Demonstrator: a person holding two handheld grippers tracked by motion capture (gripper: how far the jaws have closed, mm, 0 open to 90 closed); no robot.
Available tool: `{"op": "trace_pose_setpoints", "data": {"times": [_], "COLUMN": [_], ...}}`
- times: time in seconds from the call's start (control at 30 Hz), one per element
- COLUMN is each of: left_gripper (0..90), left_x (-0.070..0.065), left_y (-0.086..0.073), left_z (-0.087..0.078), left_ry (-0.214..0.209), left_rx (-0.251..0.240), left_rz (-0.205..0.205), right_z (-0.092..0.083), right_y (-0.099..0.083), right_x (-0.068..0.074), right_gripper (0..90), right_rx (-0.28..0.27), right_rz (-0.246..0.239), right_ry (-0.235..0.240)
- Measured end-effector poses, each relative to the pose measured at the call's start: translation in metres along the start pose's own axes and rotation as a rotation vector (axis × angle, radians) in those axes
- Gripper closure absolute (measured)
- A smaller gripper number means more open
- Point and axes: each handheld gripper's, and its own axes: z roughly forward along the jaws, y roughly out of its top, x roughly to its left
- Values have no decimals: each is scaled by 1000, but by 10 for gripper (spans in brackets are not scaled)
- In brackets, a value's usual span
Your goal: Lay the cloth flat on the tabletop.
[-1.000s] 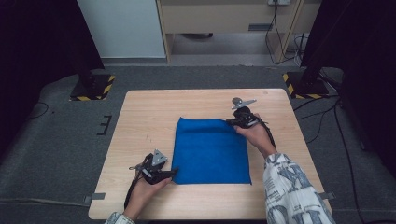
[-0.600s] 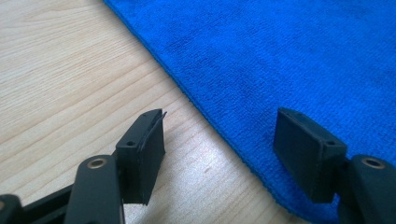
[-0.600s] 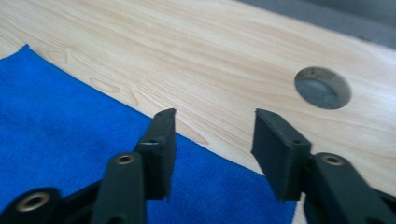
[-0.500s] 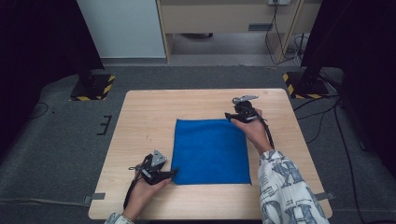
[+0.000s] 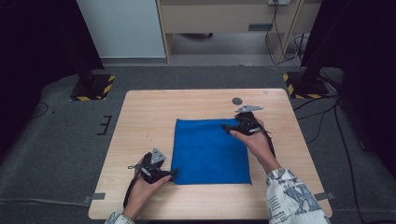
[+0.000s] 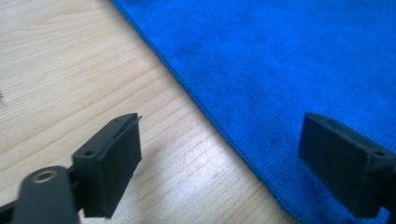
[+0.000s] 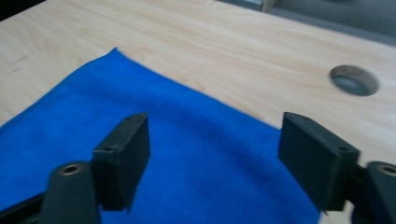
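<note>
A blue cloth [image 5: 210, 151] lies flat in the middle of the wooden table [image 5: 149, 116]. My left gripper [image 5: 172, 174] rests at the cloth's near left corner. In the left gripper view its jaws have just been opening and stand wide, and the left gripper [image 6: 222, 123] straddles the edge of the cloth [image 6: 289, 60] without pressing on it. My right gripper [image 5: 227, 127] hovers over the cloth's far right corner. Its jaws have also just been opening, and the right gripper [image 7: 217, 123] is open above the cloth [image 7: 187, 140] with nothing between the pads.
A round cable hole [image 5: 237, 100] is cut in the table just beyond the right gripper, and the same hole [image 7: 354, 80] is in the right gripper view. Bare wood surrounds the cloth. Black stands with striped feet [image 5: 91, 88] flank the table on grey carpet.
The right gripper has let go of the cloth's far right corner, which now lies flat, and the hand has shifted slightly. The left hand stayed at the near left corner.
</note>
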Motion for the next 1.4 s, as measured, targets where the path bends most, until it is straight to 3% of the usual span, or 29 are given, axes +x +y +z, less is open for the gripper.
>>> {"op": "trace_pose_setpoints", "data": {"times": [0.2,0.67,0.97,1.17,1.4], "left_gripper": [88,80,80,81,84], "left_x": [8,33,52,59,79], "left_y": [-1,-3,-2,1,23], "left_z": [-5,-17,-29,-34,-37], "left_ry": [-4,35,76,60,32], "left_rx": [-20,-57,-86,-91,-106], "left_rz": [-31,-75,-110,-104,-93], "right_z": [3,13,12,13,16], "right_y": [-6,-13,-18,-22,-25], "right_x": [17,64,110,134,155], "right_gripper": [190,138,244,309,356], "right_rx": [19,46,60,80,91], "right_rz": [-26,-81,-161,-193,-217], "right_ry": [39,143,230,258,285]}}
